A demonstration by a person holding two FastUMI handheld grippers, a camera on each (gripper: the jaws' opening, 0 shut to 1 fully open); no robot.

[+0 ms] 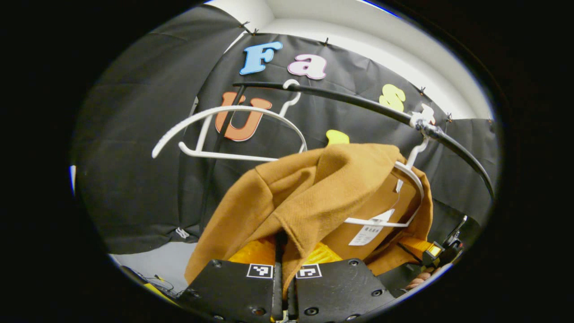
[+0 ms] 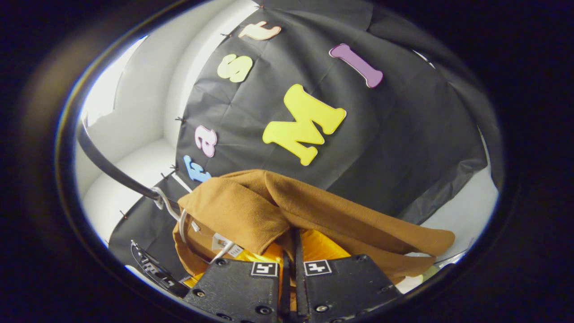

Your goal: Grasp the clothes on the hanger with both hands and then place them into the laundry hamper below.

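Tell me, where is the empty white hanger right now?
In the left gripper view, the empty white hanger hangs on the black rail, up and left of the brown garment.

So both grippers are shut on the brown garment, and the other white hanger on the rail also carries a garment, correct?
Not quite. In the left gripper view the other white hanger on the rail hangs bare. Both the left gripper and right gripper do pinch the brown garment.

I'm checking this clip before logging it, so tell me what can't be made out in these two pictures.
- Laundry hamper: whether it sits below cannot be told; the brown cloth garment and gripper bodies cover the lower part of both views.
- Left gripper tips: buried in the garment's fold, left gripper view.
- Right gripper tips: likewise under cloth, right gripper view.
- White sewn-in label: print too small.
- White plastic hanger under the garment: mostly covered.
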